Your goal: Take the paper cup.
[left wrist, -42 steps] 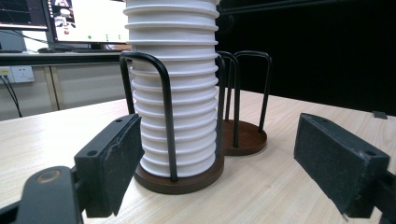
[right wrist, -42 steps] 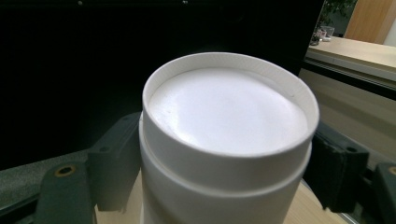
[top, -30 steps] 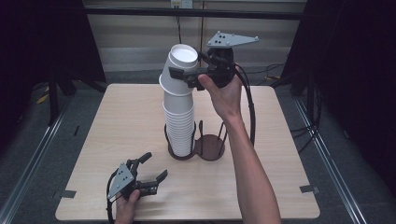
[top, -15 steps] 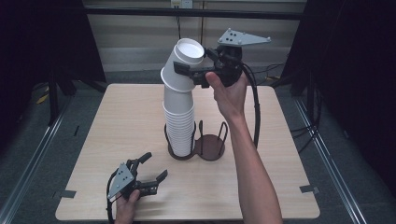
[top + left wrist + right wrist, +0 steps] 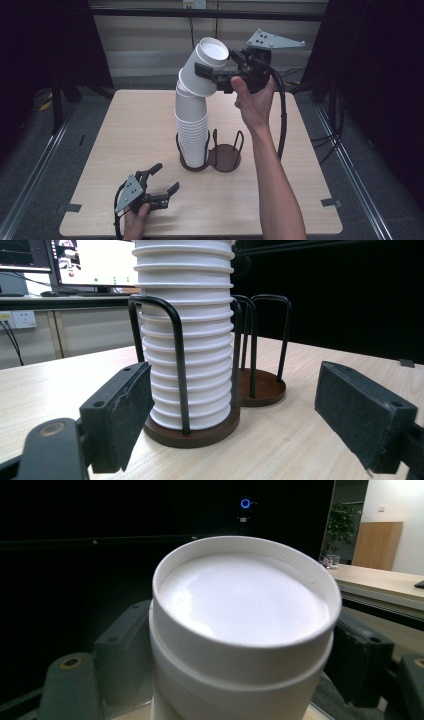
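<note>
A tall stack of upside-down white paper cups [image 5: 192, 135] stands in the left ring of a dark wire cup holder [image 5: 225, 159] at mid-table. The top few cups [image 5: 202, 72] lean off to the right, still nested on the stack. My right gripper [image 5: 212, 75] is shut on them from the right, high above the table. In the right gripper view the top cup's base [image 5: 245, 605] sits between both pads [image 5: 120, 650]. My left gripper [image 5: 162, 179] rests low near the table's front left, open and holding nothing. The left gripper view faces the stack [image 5: 187, 340] in its holder [image 5: 192, 436].
The holder's right ring [image 5: 262, 385] holds no cups. The wooden table [image 5: 125, 130] has bare surface all round the holder. A thick cable [image 5: 282, 115] hangs from the right gripper beside the person's forearm.
The right gripper has moved up and to the right, tipping the top cups further off the stack's line. The left gripper has stayed put.
</note>
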The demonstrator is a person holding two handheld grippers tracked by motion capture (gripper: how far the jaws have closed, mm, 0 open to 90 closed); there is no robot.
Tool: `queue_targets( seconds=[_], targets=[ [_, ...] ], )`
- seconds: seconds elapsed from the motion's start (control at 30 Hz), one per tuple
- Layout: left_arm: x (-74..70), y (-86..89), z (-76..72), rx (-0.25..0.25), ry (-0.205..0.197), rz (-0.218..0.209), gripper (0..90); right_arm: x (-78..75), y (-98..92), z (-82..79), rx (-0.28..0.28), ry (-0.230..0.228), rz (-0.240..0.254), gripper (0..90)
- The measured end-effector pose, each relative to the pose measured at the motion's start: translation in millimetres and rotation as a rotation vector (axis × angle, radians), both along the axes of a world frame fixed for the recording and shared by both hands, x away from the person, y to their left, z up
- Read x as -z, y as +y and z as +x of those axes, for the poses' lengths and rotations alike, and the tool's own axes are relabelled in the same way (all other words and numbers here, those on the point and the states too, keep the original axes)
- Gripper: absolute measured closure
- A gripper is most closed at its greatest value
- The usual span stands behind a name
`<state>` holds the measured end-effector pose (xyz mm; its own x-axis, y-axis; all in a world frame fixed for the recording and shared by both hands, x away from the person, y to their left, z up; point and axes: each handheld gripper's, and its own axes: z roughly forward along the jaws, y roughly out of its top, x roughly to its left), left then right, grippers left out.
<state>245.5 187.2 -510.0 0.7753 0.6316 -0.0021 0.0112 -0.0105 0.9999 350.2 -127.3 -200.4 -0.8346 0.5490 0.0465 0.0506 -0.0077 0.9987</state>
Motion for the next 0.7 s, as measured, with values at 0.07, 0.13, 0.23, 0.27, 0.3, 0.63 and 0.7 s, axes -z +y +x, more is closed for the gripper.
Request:
queue_targets(
  seconds=[0.07, 0.13, 0.23, 0.27, 0.3, 0.63, 0.7],
  targets=[
    [0.0, -0.1, 0.0, 0.000, 0.000, -0.001, 15.6, -0.5, -4.2, -1.7, 0.007, -0.001, -0.001, 22.0],
    [0.1, -0.1, 0.1, 0.001, -0.001, -0.002, 15.6, -0.6, -8.6, -3.8, 0.014, -0.001, 0.005, 22.0],
    [0.1, -0.1, 0.1, 0.001, 0.000, -0.002, 15.6, -0.3, -14.9, -6.6, 0.024, 0.001, 0.005, 22.0],
    [0.0, -0.1, 0.2, 0.001, -0.001, -0.001, 15.5, 0.1, -16.9, -7.5, 0.029, 0.000, 0.002, 22.0],
    [0.1, -0.1, 0.1, 0.001, 0.000, -0.002, 15.6, 0.6, -18.5, -8.2, 0.030, 0.002, 0.003, 22.0],
    [-0.1, 0.1, 0.7, 0.001, -0.002, 0.002, 15.5, 11.7, -41.8, -15.9, 0.063, 0.019, -0.006, 22.1],
    [-0.1, -1.0, 0.7, -0.002, 0.016, -0.011, 15.6, 14.0, -46.0, -17.7, 0.070, 0.022, -0.011, 22.1]
  ],
)
